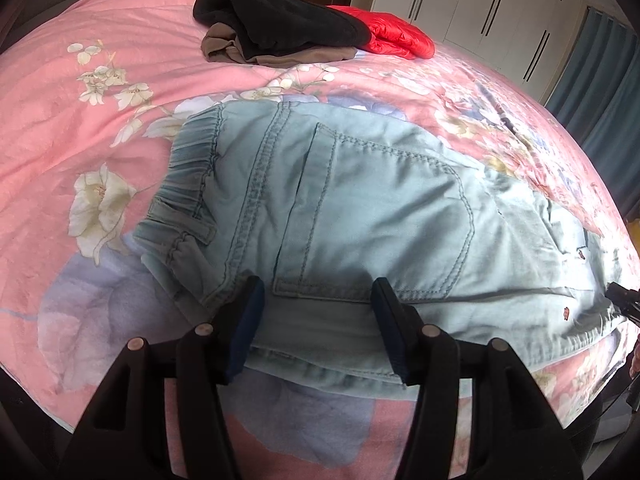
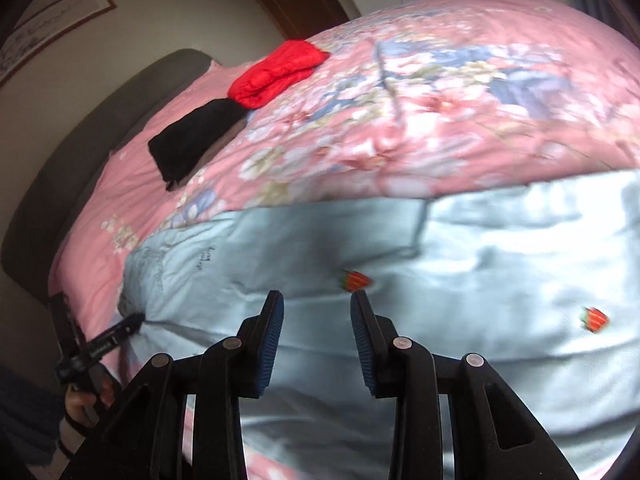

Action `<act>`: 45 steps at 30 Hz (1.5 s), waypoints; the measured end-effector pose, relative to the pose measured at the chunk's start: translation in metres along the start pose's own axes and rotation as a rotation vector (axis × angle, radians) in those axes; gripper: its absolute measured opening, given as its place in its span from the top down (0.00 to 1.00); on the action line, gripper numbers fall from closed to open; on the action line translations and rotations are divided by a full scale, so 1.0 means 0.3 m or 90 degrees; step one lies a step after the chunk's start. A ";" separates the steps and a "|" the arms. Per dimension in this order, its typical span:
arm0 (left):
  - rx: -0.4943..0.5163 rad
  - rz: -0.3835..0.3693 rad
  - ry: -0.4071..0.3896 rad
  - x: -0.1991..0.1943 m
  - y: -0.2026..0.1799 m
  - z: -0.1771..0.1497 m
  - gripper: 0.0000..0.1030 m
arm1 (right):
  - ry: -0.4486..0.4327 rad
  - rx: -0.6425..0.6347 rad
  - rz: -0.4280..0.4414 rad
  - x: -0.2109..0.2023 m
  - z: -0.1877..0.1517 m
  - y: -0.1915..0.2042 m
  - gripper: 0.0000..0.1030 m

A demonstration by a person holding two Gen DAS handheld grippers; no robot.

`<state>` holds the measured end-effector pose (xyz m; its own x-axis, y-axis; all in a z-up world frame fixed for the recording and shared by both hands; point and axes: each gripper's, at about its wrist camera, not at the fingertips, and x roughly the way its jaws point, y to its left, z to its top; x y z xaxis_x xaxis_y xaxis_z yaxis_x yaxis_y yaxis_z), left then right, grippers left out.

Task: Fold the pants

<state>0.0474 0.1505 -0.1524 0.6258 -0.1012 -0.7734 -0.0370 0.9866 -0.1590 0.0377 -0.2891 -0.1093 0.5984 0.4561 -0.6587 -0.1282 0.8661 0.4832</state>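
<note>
The pants (image 1: 360, 216) lie flat on the bed (image 1: 100, 92), pale blue-green denim, soft and lightly creased. From the left side you see the back of them: a gathered elastic waistband, a belt loop, a stitched yoke seam and a patch pocket outlined in double stitching. The bed's cover is pink cotton printed with white and lilac flowers, puffed and rumpled.

The left gripper (image 1: 318, 322) sits low over the near edge of the pants, just below that pocket. Its black fingers with dark blue pads stand wide apart, with cloth running between them, nothing pinched.

The right gripper (image 2: 317, 344) hangs over the leg part of the pants (image 2: 460, 264), its ribbed blue pads likewise parted, with smooth fabric in the gap. This view is blurred, yet it shows what the other barely does: two small red strawberry (image 2: 355, 281) patches embroidered on the leg. It also catches the left gripper (image 2: 100, 340) from the side, tip touching the pants' edge, and the dark padded headboard (image 2: 60, 168) curving behind the bed.

Beyond the pants, well apart, lies a heap: a black fleece (image 1: 276, 20) over something taupe, touching a shiny quilted red jacket (image 1: 396, 36). Only the left view shows the white wardrobe (image 1: 492, 12) with slim dark handles past the bed.
</note>
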 end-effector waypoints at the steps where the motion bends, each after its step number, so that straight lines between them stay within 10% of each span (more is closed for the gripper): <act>1: 0.003 0.006 0.001 0.001 -0.005 0.001 0.46 | 0.002 0.031 -0.034 -0.041 -0.016 -0.088 0.66; 5: 0.007 0.034 0.010 -0.002 -0.025 0.017 0.45 | -0.056 0.169 -0.089 -0.223 -0.038 -0.412 0.69; 8: 0.015 0.051 0.005 -0.030 -0.053 0.030 0.45 | -0.133 0.231 -0.236 -0.395 -0.029 -0.537 0.68; 14: 0.047 -0.019 -0.028 -0.089 -0.199 0.073 0.43 | -0.237 0.315 -0.145 -0.596 -0.125 -0.562 0.56; 21: 0.056 -0.189 0.007 -0.037 -0.450 0.087 0.40 | -0.188 0.383 -0.014 -0.466 -0.234 -0.572 0.56; 28: 0.063 -0.213 0.081 0.088 -0.570 0.025 0.41 | -0.244 0.482 0.008 -0.359 -0.245 -0.627 0.56; 36: 0.046 -0.254 0.093 0.067 -0.566 0.038 0.41 | -0.290 0.360 -0.094 -0.381 -0.112 -0.502 0.91; 45: -0.037 -0.594 0.127 -0.030 -0.759 0.118 0.21 | -0.300 -0.022 -0.155 -0.336 0.020 -0.020 0.92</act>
<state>0.0777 -0.0687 -0.0876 0.2784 -0.8690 -0.4090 0.3684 0.4899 -0.7901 -0.0170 -0.3416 -0.0422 0.9036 0.1063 -0.4150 0.0376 0.9454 0.3238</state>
